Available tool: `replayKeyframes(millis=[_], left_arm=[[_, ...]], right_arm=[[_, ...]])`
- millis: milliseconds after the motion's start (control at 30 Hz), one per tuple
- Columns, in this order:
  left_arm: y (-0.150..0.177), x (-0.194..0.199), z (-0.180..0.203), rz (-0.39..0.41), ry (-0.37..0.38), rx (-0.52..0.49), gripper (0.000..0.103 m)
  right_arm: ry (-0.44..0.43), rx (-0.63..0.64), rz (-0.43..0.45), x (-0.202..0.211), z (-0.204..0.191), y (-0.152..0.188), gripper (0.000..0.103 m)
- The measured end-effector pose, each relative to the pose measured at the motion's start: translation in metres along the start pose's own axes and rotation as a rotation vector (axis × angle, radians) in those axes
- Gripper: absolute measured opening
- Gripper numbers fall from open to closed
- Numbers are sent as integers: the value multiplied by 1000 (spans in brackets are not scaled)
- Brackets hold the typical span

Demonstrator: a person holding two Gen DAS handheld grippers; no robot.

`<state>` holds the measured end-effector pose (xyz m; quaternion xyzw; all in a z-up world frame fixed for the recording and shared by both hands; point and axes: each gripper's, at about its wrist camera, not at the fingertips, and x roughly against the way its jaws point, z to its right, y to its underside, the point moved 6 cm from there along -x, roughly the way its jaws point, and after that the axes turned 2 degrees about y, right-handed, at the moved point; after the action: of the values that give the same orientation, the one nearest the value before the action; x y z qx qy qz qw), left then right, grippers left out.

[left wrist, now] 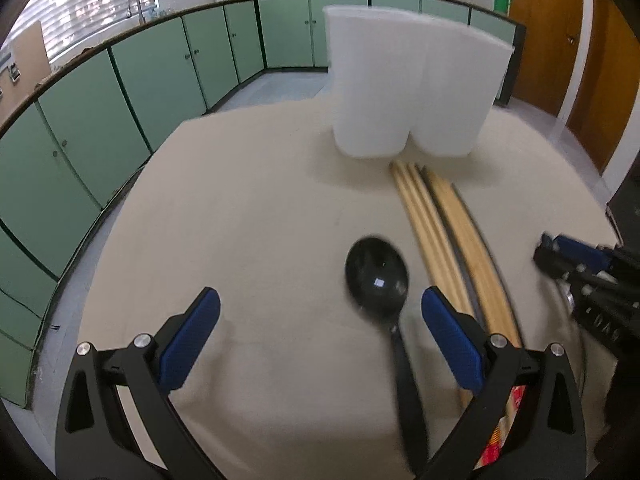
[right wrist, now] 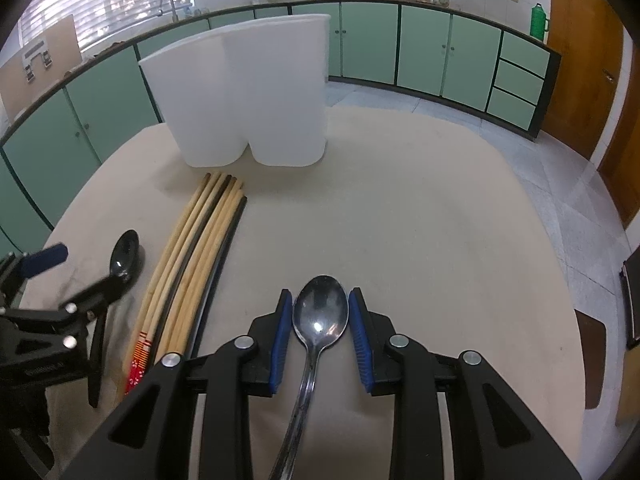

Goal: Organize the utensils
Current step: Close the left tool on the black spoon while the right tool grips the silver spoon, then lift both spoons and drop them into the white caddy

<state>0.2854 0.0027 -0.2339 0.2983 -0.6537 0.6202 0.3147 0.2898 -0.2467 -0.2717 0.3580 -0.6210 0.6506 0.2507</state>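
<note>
Utensils, loose on a beige table [right wrist: 420, 208]. Metal spoon [right wrist: 320, 316]: polished steel, bowl up, lying between the right gripper [right wrist: 320, 334] pads, jaws narrowed to either side of the bowl; contact cannot be told. Black spoon [left wrist: 378, 274]: glossy plastic, lying flat, between the wide-open, empty left gripper [left wrist: 320, 344] fingers. Chopsticks [right wrist: 192, 256]: pale wood bundle, some with red-patterned ends, beside the black spoon. White holder [right wrist: 248, 92]: two-compartment, upright, just beyond the chopstick tips.
</note>
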Motion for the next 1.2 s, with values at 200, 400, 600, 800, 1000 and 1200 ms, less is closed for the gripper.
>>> replayKeyframes(millis=[200, 400, 600, 800, 1000, 1200], left_arm=[[-14, -20, -3, -24, -32, -8, 97], [-19, -31, 0, -48, -27, -25, 97], [-18, -32, 3, -40, 41, 26, 59], [-18, -29, 14, -11, 92, 19, 34], [-24, -1, 9, 121, 123, 26, 34], [-42, 48, 9, 307, 139, 32, 34]], right_arm=[[-2, -8, -11, -3, 1, -3, 33], [6, -3, -16, -3, 0, -4, 37], [25, -21, -24, -4, 3, -3, 29], [7, -36, -1, -2, 3, -3, 28], [-32, -58, 154, 30, 7, -16, 28], [-90, -52, 291, 66, 6, -40, 28]])
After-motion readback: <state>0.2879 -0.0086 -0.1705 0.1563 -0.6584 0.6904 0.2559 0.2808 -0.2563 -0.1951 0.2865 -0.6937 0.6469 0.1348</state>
